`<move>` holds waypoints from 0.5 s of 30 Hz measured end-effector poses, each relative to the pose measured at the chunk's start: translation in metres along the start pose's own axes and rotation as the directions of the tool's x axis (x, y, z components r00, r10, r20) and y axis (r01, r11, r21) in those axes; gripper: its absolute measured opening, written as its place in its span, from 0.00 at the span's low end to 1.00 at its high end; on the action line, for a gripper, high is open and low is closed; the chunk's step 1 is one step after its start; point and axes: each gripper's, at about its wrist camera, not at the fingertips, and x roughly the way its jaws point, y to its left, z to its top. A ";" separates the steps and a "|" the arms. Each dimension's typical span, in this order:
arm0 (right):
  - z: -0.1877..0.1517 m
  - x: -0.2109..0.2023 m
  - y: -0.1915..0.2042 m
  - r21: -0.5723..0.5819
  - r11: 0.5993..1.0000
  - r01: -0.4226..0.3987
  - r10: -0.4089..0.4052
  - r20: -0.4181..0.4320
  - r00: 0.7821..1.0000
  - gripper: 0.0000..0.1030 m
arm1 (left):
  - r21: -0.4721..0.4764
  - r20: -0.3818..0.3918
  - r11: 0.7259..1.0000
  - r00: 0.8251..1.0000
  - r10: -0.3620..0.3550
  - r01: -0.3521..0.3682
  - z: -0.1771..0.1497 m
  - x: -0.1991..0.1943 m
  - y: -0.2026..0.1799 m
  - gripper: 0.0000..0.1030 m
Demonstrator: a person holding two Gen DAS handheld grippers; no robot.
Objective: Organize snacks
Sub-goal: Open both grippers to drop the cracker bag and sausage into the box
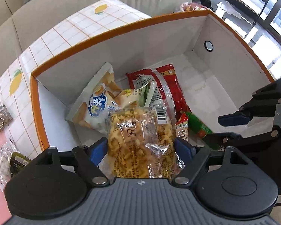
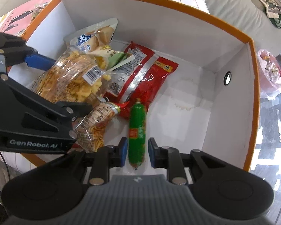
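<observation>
Between my left gripper's (image 1: 141, 148) blue pads lay one clear bag of yellow twisted crisps (image 1: 140, 138), its barcode upward; the jaws stood wide, pads beside the bag's edges, and I could not tell whether they pressed it. Between my right gripper's (image 2: 136, 152) pads lay one green sausage stick (image 2: 137, 131) with a small red label, a narrow gap visible on each side, so those jaws stood slightly open and held nothing.

Both items lay inside one white box with an orange rim (image 2: 252, 43). Further in, I counted one blue-and-white chip bag (image 1: 96, 101), one red packet (image 1: 168, 86), one small green-and-yellow packet (image 1: 140, 93) and one printed packet with a red end (image 2: 101, 116); their writing was Chinese and too small to read.

Only the right view showed "GenRobot.AI" on my left gripper's side. Only the left view showed two small packets (image 1: 1, 116) outside the box on the lemon-print cloth (image 1: 69, 30). One round hole (image 1: 208, 46) pierced the box's end wall.
</observation>
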 end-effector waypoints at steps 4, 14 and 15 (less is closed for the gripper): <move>0.000 -0.003 0.002 -0.011 1.000 0.008 -0.008 0.006 1.000 0.36 | 0.014 0.034 1.000 0.999 0.019 -0.019 0.000 -0.009 -0.002 0.99; -0.007 -0.021 -0.002 0.030 0.999 0.036 -0.038 0.057 0.998 0.62 | -0.033 0.108 0.999 0.994 0.019 -0.015 -0.004 -0.032 0.005 1.00; -0.008 -0.023 -0.002 0.037 0.999 0.039 -0.041 0.065 0.997 0.65 | -0.042 0.114 0.999 0.993 0.016 -0.012 -0.005 -0.035 0.005 1.00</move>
